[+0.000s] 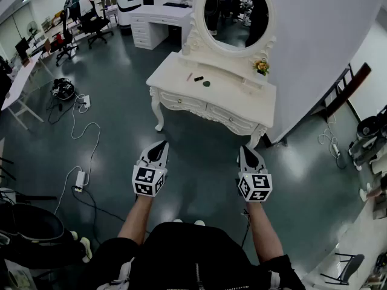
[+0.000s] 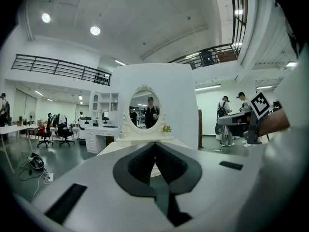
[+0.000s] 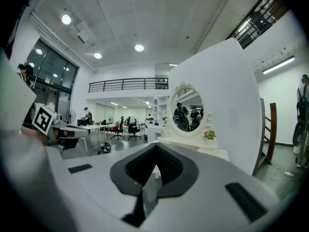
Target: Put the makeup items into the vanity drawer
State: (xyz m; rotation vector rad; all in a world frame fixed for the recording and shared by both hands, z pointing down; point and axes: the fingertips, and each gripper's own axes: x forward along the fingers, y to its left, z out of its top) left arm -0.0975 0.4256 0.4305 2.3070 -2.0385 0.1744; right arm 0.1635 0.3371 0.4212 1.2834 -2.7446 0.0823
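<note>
Makeup items (image 1: 198, 78) — head view only

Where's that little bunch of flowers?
In the head view, the flowers sit at the vanity's back right, beside the oval mirror's base.

Well ahead of the left gripper (image 1: 161, 145) and right gripper (image 1: 245, 151), we make out three makeup items (image 1: 198, 78) on the tabletop (image 1: 236, 95), too small to name. In both gripper views they are hidden behind the grippers' own bodies.
</note>
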